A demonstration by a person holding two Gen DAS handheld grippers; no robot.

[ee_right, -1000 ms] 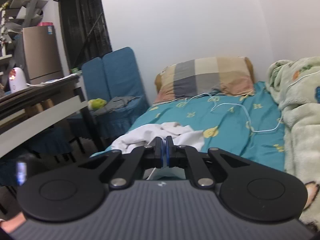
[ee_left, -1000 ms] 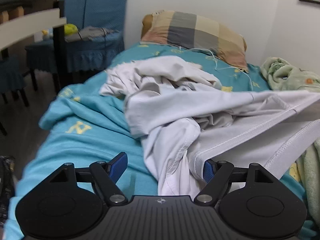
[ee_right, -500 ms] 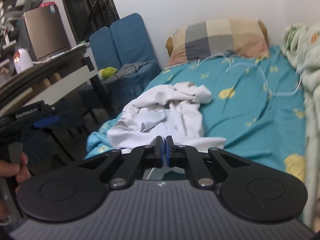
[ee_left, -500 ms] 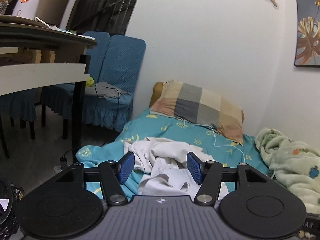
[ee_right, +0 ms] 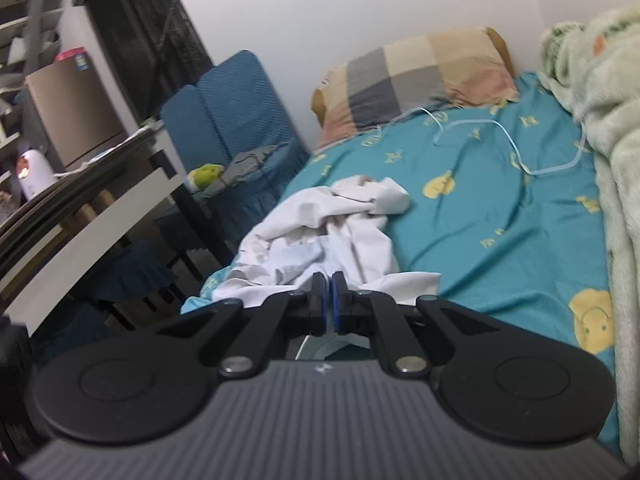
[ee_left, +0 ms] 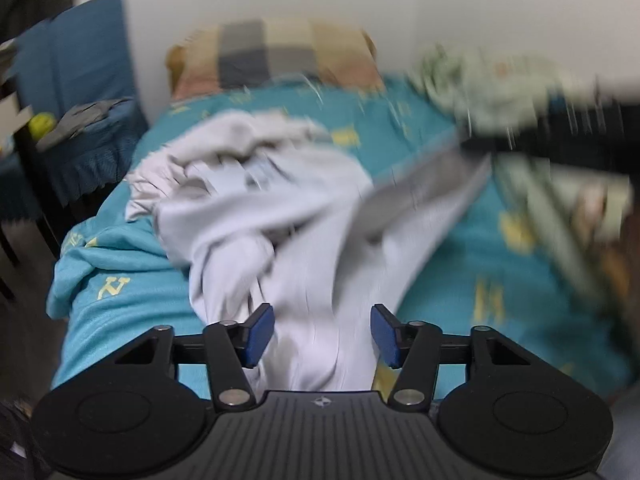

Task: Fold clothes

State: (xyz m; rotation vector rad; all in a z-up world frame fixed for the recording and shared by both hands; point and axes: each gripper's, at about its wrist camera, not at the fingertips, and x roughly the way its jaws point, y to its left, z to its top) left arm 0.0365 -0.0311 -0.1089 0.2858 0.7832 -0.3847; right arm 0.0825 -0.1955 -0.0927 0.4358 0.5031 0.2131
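A crumpled shirt (ee_left: 280, 216) lies on the bed (ee_left: 120, 304), part of it between the left gripper's (ee_left: 322, 334) spread jaws, with a pillow (ee_left: 276, 56) far ahead, a blanket (ee_left: 500, 88) ahead to the right and chairs (ee_left: 80, 80) off to the left.

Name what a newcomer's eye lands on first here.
The crumpled white garment heaped at the near left of the teal bedsheet. Then the checked pillow at the bed's head, and the left gripper, jaws open around a fold of that cloth.
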